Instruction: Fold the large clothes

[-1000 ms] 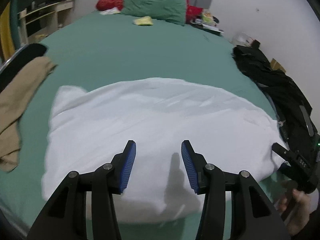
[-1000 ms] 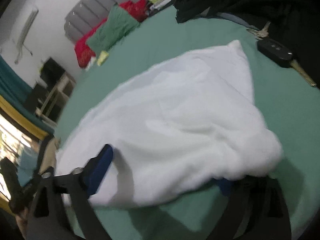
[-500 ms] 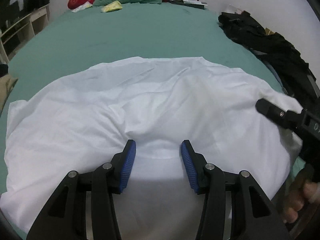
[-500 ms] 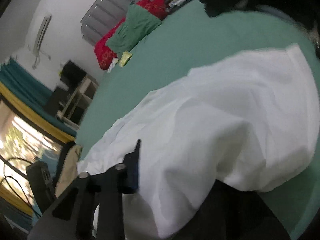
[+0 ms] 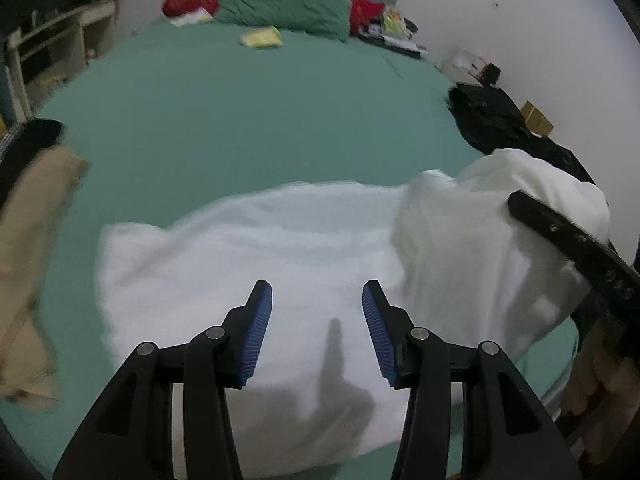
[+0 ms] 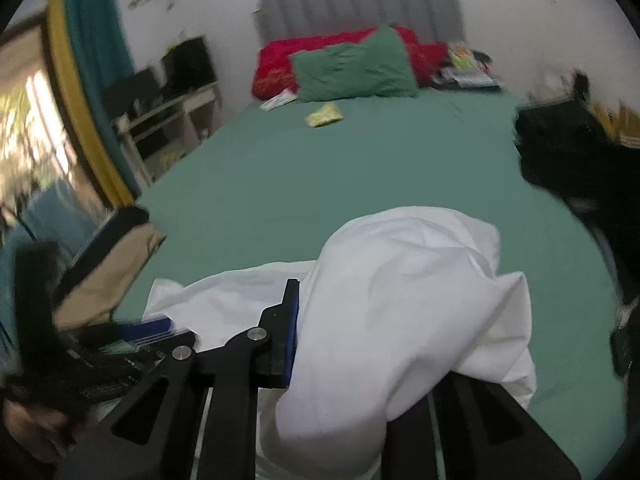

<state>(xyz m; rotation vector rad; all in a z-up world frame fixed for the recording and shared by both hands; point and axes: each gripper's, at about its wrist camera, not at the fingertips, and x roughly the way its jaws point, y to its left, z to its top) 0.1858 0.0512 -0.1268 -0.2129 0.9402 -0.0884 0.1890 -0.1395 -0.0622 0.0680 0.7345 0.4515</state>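
A large white garment (image 5: 280, 248) lies on the green bed sheet (image 5: 240, 112) near the front edge. My left gripper (image 5: 317, 320) is open and empty, held just above the garment's near part. The right side of the garment (image 5: 500, 208) is lifted in a bunch and draped over my right gripper (image 5: 560, 236). In the right wrist view the white cloth (image 6: 400, 312) covers the right finger and fills the gap beside the left blue pad (image 6: 291, 336). The jaws stand wide apart and whether they pinch the cloth is hidden.
A beige garment (image 5: 28, 240) lies at the bed's left edge. Black clothing (image 5: 504, 124) is piled at the right edge. Green (image 5: 284, 0) and red pillows, a yellow packet (image 5: 262, 37) and clutter lie at the headboard. A shelf unit (image 6: 168, 116) stands left.
My right gripper has lifted the garment's right side up and swung to face the headboard. My left gripper has pulled back and risen, so more of the bed shows.
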